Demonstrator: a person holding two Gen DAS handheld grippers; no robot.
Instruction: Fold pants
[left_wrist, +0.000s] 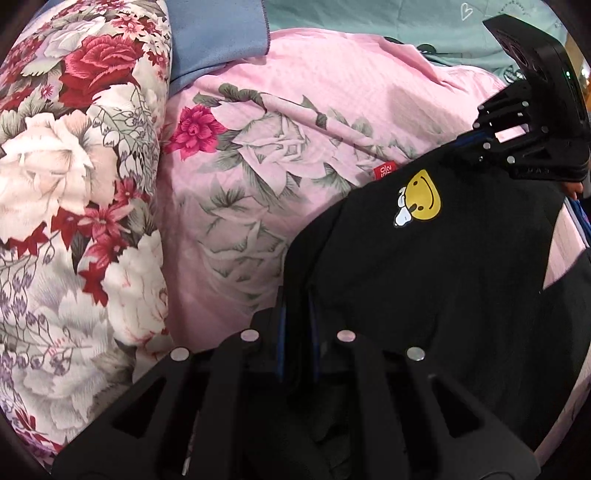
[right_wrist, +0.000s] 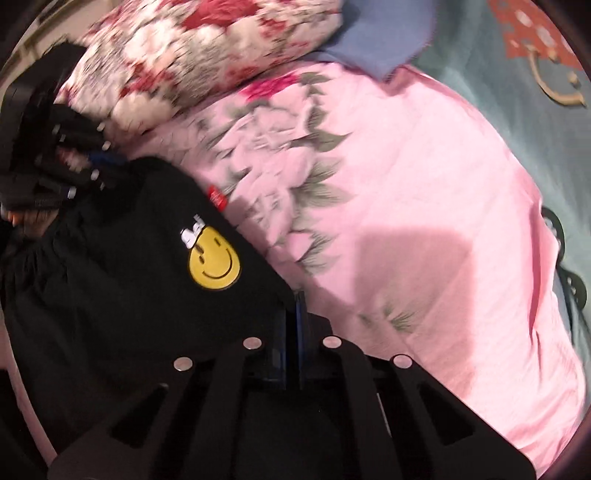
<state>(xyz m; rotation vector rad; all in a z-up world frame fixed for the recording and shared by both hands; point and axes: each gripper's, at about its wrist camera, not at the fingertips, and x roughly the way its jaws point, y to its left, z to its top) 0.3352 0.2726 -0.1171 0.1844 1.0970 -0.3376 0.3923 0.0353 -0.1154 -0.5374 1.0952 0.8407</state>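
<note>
Both grippers, left and right, pinched the black pants tightly, lifted at lower frame over the pink sheet, apparently mid-fold, next to be laid flat.

Pink floral bedsheet carries black pants and a floral pillow

My left gripper and right gripper are matt black plastic with small bright metal pins. The black cloth pants look soft and matt, carrying a glossy yellow smiley patch. Beyond lies a pink floral cotton-like sheet with a fine woven texture; far left, a padded red-and-white floral quilt, smooth.
</note>
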